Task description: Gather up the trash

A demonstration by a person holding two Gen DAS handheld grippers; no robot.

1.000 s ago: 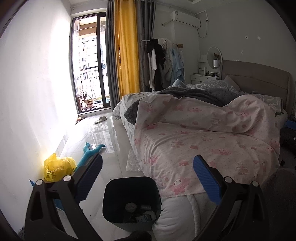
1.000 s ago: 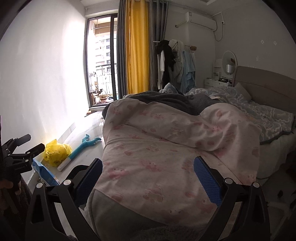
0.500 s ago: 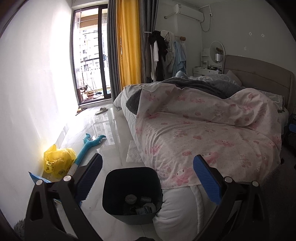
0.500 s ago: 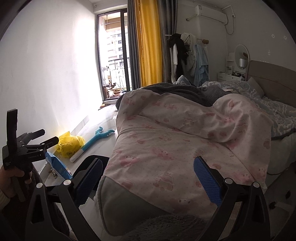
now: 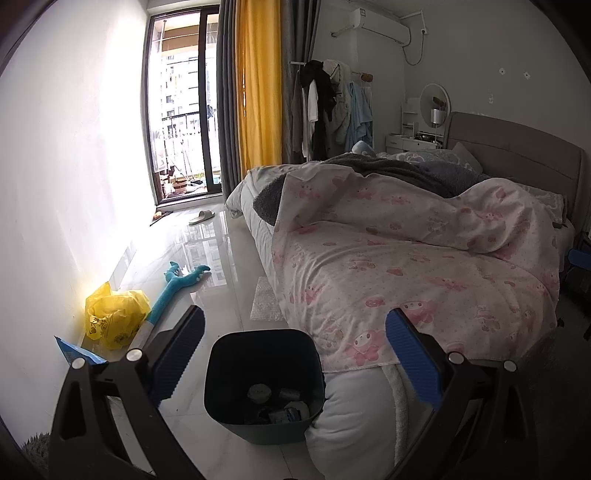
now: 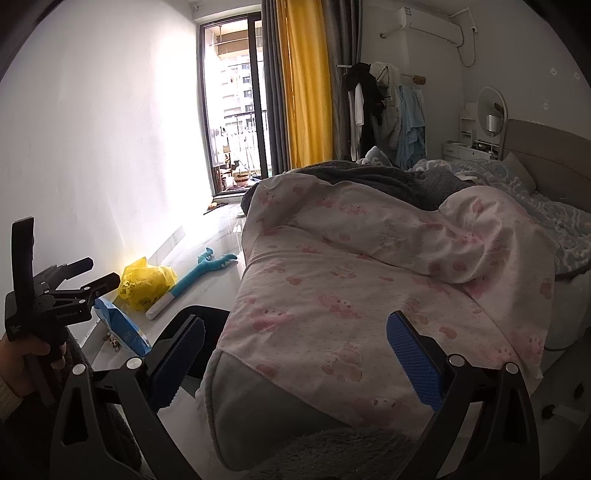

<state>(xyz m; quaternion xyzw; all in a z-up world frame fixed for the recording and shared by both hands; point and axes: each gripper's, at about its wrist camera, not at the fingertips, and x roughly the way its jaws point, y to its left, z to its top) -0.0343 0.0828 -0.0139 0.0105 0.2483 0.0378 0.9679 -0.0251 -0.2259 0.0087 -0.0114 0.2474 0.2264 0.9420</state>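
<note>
Both views have swung rightward; left hand-held gripper (image 5: 293,354) and right hand-held gripper (image 6: 295,356) gape empty. Yellow plastic bag (image 5: 110,314), printing unreadable, lies by the wall near the dark trash bin (image 5: 264,384).

**A bedroom by daylight**

A bed (image 5: 424,266) under a pink patterned duvet (image 5: 406,258) fills the view from three to five o'clock. At twelve o'clock hangs a yellow curtain (image 5: 258,85), a glass balcony door (image 5: 184,110) just beside it at eleven. Clothes (image 5: 328,107) hang at one o'clock; an air conditioner (image 5: 380,26) sits above them.
</note>
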